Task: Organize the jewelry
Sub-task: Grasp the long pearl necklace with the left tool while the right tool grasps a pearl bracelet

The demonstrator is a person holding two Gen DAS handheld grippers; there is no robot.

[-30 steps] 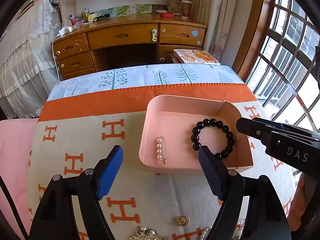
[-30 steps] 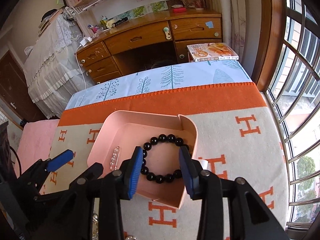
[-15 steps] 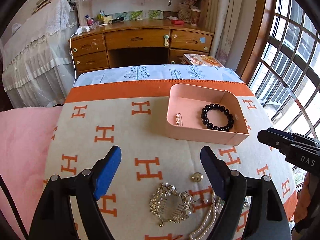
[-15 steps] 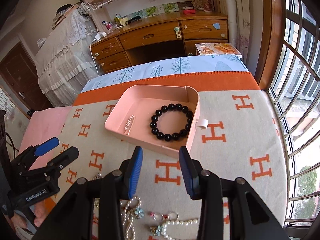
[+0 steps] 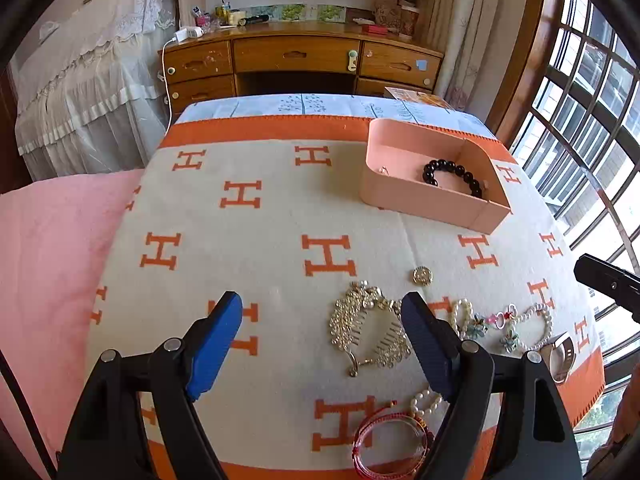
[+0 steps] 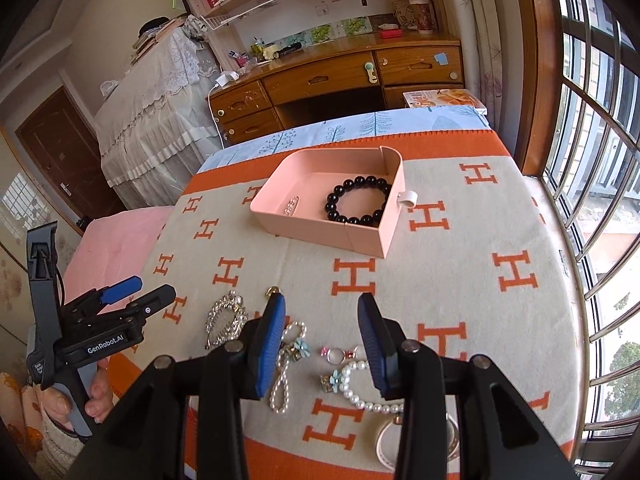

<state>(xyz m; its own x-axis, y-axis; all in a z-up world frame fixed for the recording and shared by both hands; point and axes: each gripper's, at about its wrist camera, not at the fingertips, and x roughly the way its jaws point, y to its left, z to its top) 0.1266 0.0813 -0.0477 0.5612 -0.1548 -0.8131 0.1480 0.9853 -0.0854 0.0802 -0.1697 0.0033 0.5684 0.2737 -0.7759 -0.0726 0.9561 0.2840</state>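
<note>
A pink tray (image 5: 424, 200) (image 6: 316, 236) sits at the far right of the H-patterned blanket. It holds a black bead bracelet (image 5: 454, 174) (image 6: 358, 200) and a pearl pin (image 6: 291, 205). Loose jewelry lies near me: a gold hair comb (image 5: 368, 328) (image 6: 224, 318), a gold button (image 5: 422, 275), pearl strands (image 5: 536, 326) (image 6: 360, 388), a red bangle (image 5: 390, 446). My left gripper (image 5: 320, 340) is open and empty, above the blanket left of the comb. My right gripper (image 6: 322, 340) is open and empty above the pearl strands.
The blanket (image 5: 256, 240) covers a small table with a pink cushion (image 5: 44, 248) at its left. A wooden desk (image 5: 296, 60) stands behind, a window (image 6: 592, 160) runs along the right. A watch with a white strap (image 5: 560, 354) lies at the near right edge.
Both grippers have drawn back from the tray toward me and now hover over the loose jewelry. The bracelet stays in the tray. The right jaws have spread wider.
</note>
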